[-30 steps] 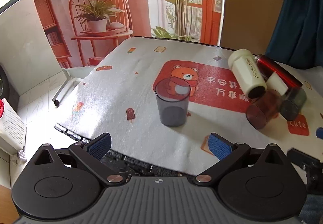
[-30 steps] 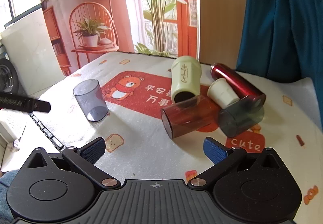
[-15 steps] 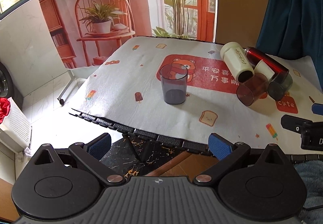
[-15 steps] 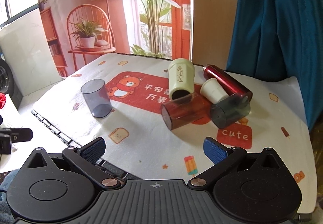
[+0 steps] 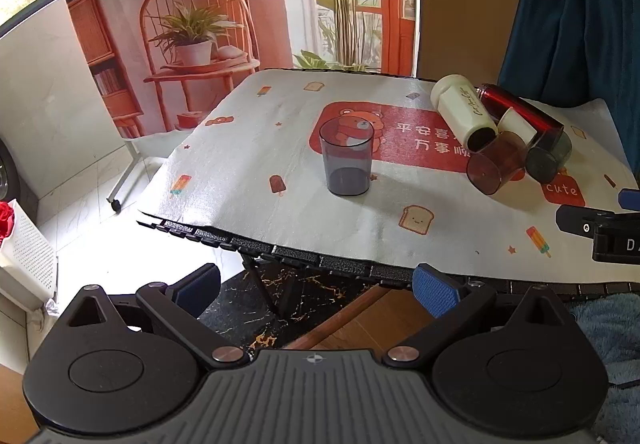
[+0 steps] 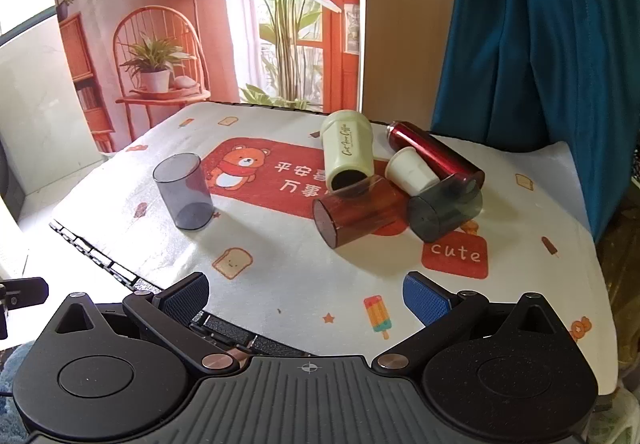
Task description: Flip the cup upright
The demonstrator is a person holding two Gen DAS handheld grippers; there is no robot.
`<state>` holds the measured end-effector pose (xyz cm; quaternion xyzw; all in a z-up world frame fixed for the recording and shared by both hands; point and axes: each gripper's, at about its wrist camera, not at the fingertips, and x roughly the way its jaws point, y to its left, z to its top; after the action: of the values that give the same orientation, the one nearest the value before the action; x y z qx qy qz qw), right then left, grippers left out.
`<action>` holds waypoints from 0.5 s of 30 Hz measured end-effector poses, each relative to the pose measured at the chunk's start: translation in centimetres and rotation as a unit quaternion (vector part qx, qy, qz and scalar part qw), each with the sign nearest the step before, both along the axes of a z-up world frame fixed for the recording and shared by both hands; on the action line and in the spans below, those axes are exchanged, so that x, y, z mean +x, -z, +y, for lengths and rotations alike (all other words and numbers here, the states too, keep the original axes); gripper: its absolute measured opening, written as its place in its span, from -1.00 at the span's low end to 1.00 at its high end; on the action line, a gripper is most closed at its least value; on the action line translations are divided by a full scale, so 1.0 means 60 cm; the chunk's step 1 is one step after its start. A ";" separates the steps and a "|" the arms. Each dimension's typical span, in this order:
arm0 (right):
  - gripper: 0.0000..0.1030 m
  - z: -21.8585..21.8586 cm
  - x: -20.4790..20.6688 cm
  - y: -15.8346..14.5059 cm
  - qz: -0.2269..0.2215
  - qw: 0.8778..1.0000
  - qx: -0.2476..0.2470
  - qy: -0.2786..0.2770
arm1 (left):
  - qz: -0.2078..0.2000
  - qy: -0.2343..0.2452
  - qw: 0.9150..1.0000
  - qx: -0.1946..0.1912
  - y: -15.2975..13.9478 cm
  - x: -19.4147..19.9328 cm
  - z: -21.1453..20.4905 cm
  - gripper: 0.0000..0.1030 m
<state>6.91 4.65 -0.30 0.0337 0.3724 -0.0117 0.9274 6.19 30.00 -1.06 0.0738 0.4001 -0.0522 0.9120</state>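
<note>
A smoky grey clear cup (image 5: 347,159) stands upright, mouth up, on the patterned tablecloth (image 5: 280,132); it also shows in the right wrist view (image 6: 184,191). To its right lies a cluster on its side: a cream tumbler (image 6: 347,154), a brown clear cup (image 6: 356,214), a dark grey clear cup (image 6: 444,210), a small white cup (image 6: 412,172) and a red flask (image 6: 434,152). My left gripper (image 5: 316,290) is open and empty, back beyond the table's near edge. My right gripper (image 6: 306,294) is open and empty over the near edge.
The table's near edge (image 5: 304,256) has a black ribbed trim, with floor below it. A blue curtain (image 6: 540,28) hangs at the right. A printed backdrop (image 5: 240,4) stands behind the table. The right gripper's body (image 5: 600,232) shows at the left wrist view's right edge.
Both grippers have drawn back from the table, away from the cups. The upright grey cup and the lying cluster have not moved. Both stay open.
</note>
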 end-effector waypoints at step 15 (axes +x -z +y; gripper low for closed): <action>0.99 0.001 0.002 0.003 0.003 1.000 -0.005 0.000 | -0.001 -0.001 1.000 -0.002 -0.001 0.001 0.003 1.00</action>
<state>7.06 4.72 -0.50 0.0288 0.3755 -0.0142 0.9263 6.22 30.17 -1.02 0.0714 0.3990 -0.0519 0.9127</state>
